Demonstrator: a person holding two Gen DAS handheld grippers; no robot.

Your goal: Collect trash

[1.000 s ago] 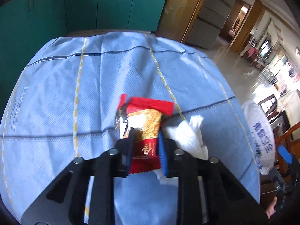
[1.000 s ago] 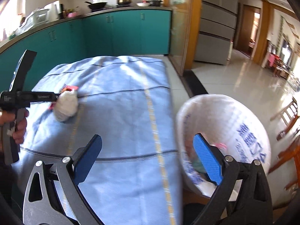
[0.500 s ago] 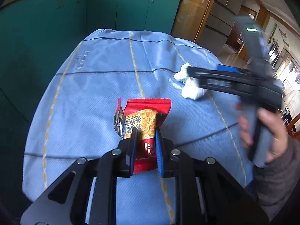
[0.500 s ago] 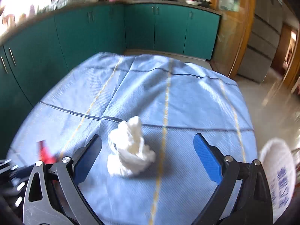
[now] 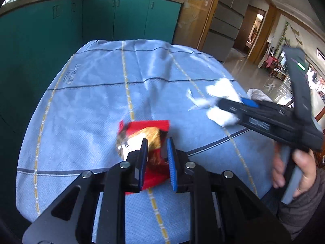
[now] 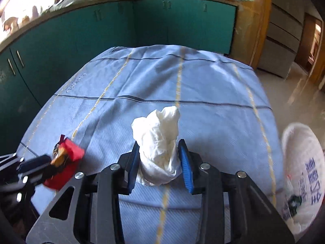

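My left gripper (image 5: 156, 142) is shut on a red snack wrapper (image 5: 147, 129) and holds it just above the blue tablecloth (image 5: 91, 101). The wrapper also shows at the lower left of the right wrist view (image 6: 68, 152). My right gripper (image 6: 159, 146) is shut on a crumpled white tissue (image 6: 157, 136), which stands up between the blue pads. In the left wrist view the tissue (image 5: 221, 101) hangs from the right gripper's tip at the right.
A white woven trash sack (image 6: 302, 174) stands open beside the table's right edge. Teal kitchen cabinets (image 6: 142, 24) run behind the table, with a tiled floor (image 6: 294, 93) to the right. A hand (image 5: 294, 172) holds the right gripper's handle.
My right gripper swung from the sack over to the tissue and closed on it. My left gripper keeps hold of the wrapper, which now looks tilted and crumpled.
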